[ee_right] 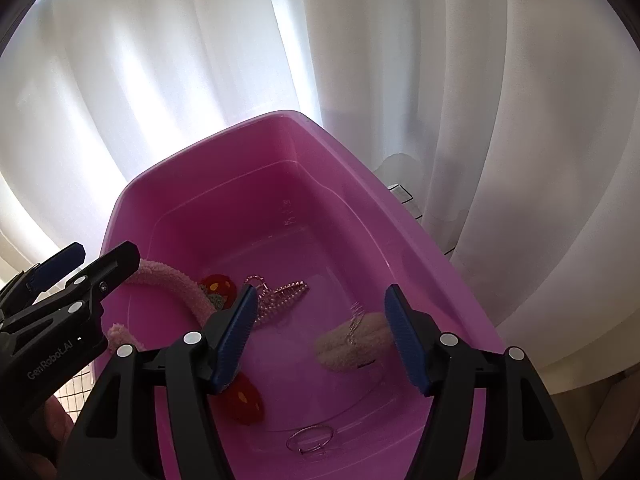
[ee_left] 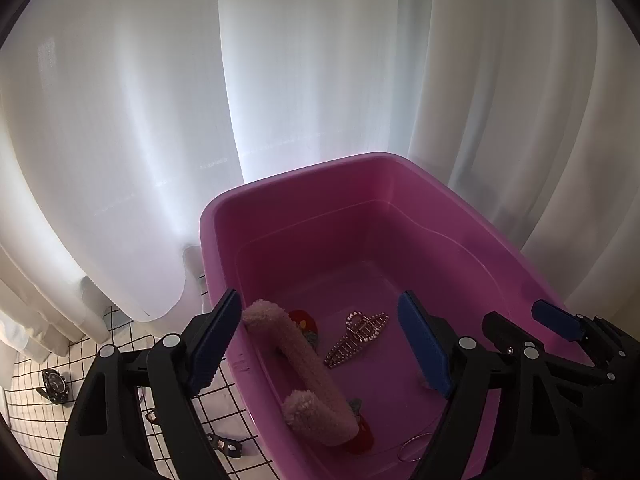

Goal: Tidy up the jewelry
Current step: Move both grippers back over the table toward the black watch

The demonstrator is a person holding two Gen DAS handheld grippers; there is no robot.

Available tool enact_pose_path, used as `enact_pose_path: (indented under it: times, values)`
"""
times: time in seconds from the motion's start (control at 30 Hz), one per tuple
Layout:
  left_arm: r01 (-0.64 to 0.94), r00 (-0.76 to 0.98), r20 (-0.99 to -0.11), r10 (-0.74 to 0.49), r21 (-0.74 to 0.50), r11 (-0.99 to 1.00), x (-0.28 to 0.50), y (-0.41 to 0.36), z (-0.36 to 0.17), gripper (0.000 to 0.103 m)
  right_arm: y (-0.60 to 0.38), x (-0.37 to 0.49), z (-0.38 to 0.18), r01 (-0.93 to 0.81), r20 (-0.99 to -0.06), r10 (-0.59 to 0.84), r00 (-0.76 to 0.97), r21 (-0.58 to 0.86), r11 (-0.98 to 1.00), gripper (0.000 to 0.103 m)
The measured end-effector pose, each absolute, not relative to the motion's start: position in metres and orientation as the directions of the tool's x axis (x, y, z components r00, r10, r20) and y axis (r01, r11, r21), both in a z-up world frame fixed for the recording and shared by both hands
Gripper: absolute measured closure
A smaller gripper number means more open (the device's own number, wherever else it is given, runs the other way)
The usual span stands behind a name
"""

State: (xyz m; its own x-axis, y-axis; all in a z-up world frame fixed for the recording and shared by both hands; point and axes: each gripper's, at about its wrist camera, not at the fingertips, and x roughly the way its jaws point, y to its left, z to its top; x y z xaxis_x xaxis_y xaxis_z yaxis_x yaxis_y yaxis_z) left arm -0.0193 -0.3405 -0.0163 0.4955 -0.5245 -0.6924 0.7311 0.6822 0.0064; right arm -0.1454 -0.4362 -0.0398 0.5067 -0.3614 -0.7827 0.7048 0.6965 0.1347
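1. White sheer curtains (ee_left: 280,80) hang in soft vertical folds behind everything.
2. A pink plastic tub (ee_right: 168,176), smooth, glossy and round-cornered, sits on a white cloth with a black grid (ee_left: 120,344).
3. The left gripper (ee_left: 320,344) hovers with its ribbed blue pads spread wide and nothing between them, one finger outside the tub's left wall, the other over its inside.
4. The right gripper (ee_right: 320,332) is likewise parted and empty above the tub floor.
5. A fuzzy pink headband (ee_left: 304,368) curves along the tub's left wall.
6. A cream fuzzy clip (ee_right: 352,344) lies near the right wall.
7. A beaded hair clip (ee_left: 356,338), leaf-shaped, rests mid-floor.
8. Red crocheted pieces (ee_right: 244,400) lie beside the headband.
9. A thin wire ring (ee_right: 310,438) lies at the near edge.
10. A black wristwatch (ee_left: 56,386) lies on the cloth, well apart from the tub.
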Motion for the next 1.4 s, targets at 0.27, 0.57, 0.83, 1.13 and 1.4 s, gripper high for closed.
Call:
enact_pose_path:
  times: [0.27, 0.57, 0.83, 1.13, 1.4]
  values:
    - [0.706, 0.520, -0.680, -0.516, 0.002, 0.709, -0.016, -0.332, -0.010, 0.011, -0.435, -0.151, -0.031, 0.700, -0.769, -0.364, 0.526, 0.148, 0.698, 0.040]
    - [0.675, 0.560, -0.648, -0.517, -0.005, 0.738, -0.013, -0.300, 0.009, 0.007, -0.414, -0.147, -0.022, 0.669, -0.749, -0.353, 0.561, 0.159, 0.726, 0.039]
    - [0.628, 0.599, -0.623, -0.503, -0.025, 0.778, -0.002, -0.250, 0.024, 0.007, -0.381, -0.127, -0.013, 0.614, -0.733, -0.328, 0.596, 0.153, 0.774, 0.039]
    - [0.530, 0.650, -0.620, -0.440, -0.046, 0.847, 0.020, -0.179, 0.024, 0.007, -0.326, -0.098, -0.002, 0.523, -0.717, -0.273, 0.641, 0.148, 0.840, 0.037]
    - [0.436, 0.665, -0.654, -0.360, -0.052, 0.898, 0.041, -0.100, 0.004, 0.006, -0.261, -0.067, -0.001, 0.383, -0.703, -0.168, 0.691, 0.159, 0.910, 0.034]
